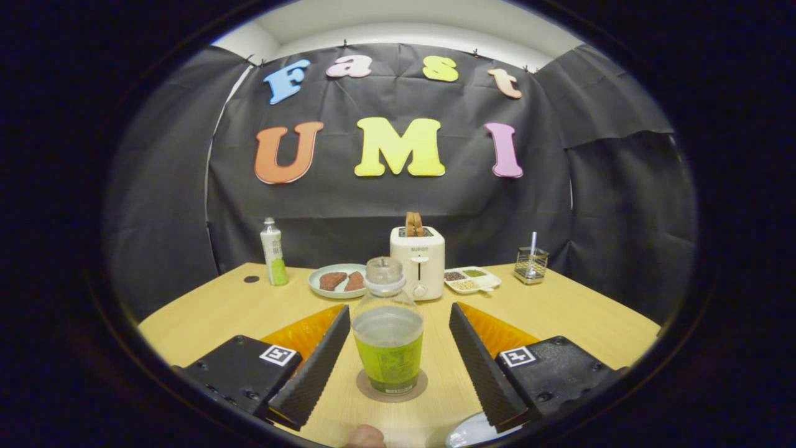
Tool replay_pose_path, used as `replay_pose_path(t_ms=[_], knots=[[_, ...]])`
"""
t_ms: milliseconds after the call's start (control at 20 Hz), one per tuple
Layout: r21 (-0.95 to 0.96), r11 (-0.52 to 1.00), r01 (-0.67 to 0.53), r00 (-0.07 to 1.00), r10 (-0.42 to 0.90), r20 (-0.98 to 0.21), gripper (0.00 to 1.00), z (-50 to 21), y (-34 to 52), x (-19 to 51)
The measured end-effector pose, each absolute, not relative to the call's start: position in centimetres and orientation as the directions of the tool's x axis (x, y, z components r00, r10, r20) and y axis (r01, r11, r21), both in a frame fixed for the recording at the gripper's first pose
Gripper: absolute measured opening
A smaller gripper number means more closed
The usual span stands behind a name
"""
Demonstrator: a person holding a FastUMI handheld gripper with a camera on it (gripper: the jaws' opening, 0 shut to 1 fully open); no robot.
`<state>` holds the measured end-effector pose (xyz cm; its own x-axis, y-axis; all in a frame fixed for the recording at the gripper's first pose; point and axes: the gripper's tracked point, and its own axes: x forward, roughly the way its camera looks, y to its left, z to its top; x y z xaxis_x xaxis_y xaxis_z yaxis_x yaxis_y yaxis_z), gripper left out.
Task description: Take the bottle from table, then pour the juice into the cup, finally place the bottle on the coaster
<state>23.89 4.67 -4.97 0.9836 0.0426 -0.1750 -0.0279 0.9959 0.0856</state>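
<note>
A clear bottle [387,336] with a green label and a clear cap stands upright on a round brown coaster [418,387] on the wooden table [205,311]. Greenish juice fills its lower part. My gripper [400,310] is open, with one finger on each side of the bottle and a gap between each finger and the bottle wall. Close under the right finger [482,354] a pale rounded rim [467,432] shows, possibly the cup; most of it is hidden.
Beyond the bottle stands a cream toaster [417,261] with toast in it. A plate of meat slices [339,280] and a tall white-green bottle [273,252] are to its left, a divided snack tray [471,280] and a mesh holder [532,264] to its right. A fingertip [365,437] shows nearest me.
</note>
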Motion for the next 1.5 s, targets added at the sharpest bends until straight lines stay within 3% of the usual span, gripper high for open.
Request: replay_pose_path(t_ms=[650, 1000, 1500], knots=[[0.06, 0.998, 0.004, 0.995, 0.002, -0.101, 1.0, 3.1, -0.9, 9.0], [0.142, 0.989, -0.041, 0.996, 0.052, -0.077, 1.0, 1.7, -2.2, 2.3], [0.078, 0.995, -0.058, 0.998, 0.06, -0.032, 1.0, -0.8, -2.8, -1.1]])
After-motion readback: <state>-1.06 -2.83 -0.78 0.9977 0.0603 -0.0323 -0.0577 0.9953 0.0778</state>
